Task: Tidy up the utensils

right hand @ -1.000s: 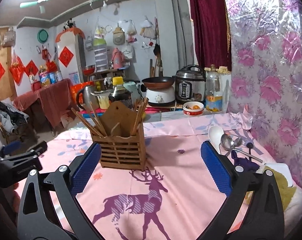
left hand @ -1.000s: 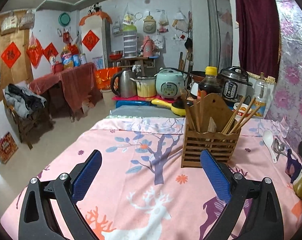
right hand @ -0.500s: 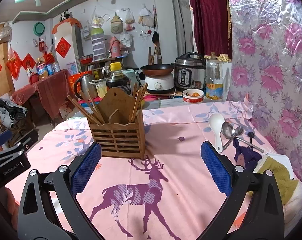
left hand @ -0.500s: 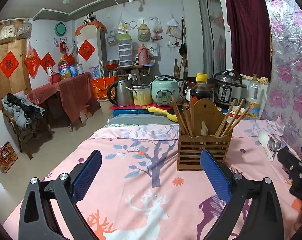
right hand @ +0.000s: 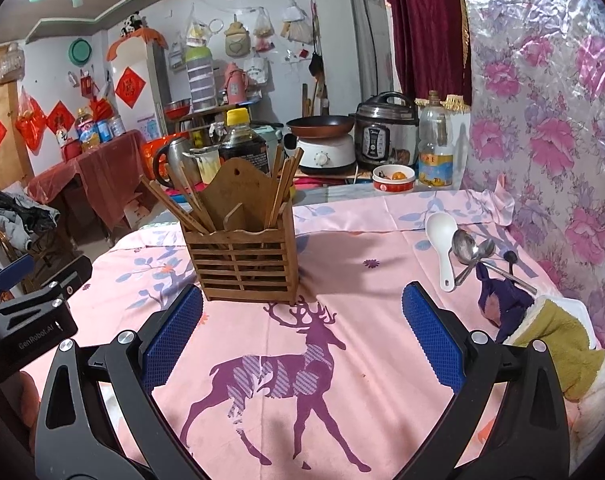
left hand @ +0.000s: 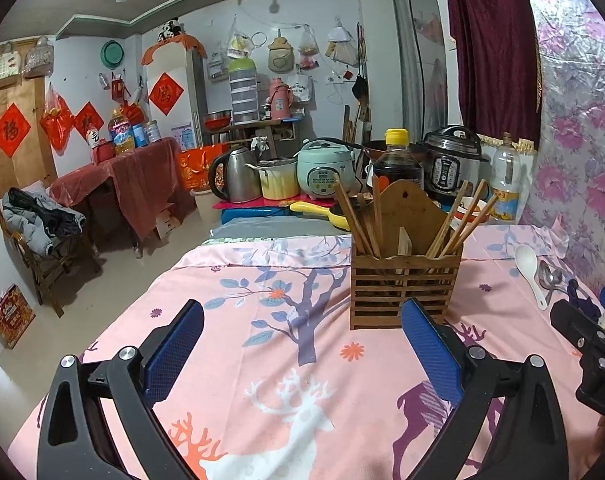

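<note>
Table cover: pink cloth printed with deer and trees, spread over the whole work surface.
Utensil holder: slatted wooden box standing upright mid-table, with a tall arched back panel.
Chopsticks: wooden chopsticks leaning in the left compartment; more lean in the right one.
White spoon: white spoon lying flat on the cloth, well right of the holder, near the flowered wall.
Metal spoons: metal spoons lying just beside the white spoon, bowls toward the far edge, handles crossing.
Cloths: dark purple cloth and olive-yellow cloth bunched at the right edge, touching the metal handles.
Left gripper: left gripper fingers spread wide, grasping nothing, above the cloth in front of the holder.
Right gripper: right gripper fingers spread wide, nothing between them, above the deer print.
Background: kettle, rice cooker, pressure cooker on a counter beyond the table.
</note>
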`<state>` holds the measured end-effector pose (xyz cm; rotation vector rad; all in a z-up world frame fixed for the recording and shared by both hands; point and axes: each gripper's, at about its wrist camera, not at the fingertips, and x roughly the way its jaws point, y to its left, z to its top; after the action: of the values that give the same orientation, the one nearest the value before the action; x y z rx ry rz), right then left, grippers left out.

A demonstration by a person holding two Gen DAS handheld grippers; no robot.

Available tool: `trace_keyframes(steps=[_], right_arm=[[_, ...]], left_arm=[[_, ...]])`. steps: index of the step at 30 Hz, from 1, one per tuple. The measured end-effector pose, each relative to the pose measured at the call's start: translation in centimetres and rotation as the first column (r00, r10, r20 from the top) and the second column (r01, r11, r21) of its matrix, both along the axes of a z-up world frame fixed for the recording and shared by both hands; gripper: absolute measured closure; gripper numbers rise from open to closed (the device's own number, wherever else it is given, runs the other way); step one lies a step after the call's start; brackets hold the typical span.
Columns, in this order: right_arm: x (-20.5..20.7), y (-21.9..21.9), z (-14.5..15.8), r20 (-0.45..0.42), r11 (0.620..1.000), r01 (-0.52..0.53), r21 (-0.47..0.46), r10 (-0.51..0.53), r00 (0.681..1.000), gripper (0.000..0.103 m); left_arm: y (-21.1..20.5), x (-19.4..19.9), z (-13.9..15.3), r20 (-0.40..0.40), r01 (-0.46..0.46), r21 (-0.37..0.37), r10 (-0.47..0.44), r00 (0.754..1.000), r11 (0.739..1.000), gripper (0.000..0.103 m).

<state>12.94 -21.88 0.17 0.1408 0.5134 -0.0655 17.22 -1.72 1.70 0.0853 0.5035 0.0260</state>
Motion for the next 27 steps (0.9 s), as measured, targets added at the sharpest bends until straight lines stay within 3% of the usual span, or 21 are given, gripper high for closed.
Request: trace_keyframes(steps=[9,27], right_arm=[[-0.18,-0.17,0.28,0.008,1.0,0.004,-0.002,-0.004,1.0,0.007],[-0.38,-0.39,0.56,0.015,1.0,0.009,-0.003,-0.009,1.0,0.007]], left_arm=[[-0.63,-0.44,-0.07,0.015,0.009,0.028,-0.009,1.0,1.0,0.006],[0.02,-0.2,0.01,0.006,-0.017,0.012,0.017,1.0,1.0,0.006]])
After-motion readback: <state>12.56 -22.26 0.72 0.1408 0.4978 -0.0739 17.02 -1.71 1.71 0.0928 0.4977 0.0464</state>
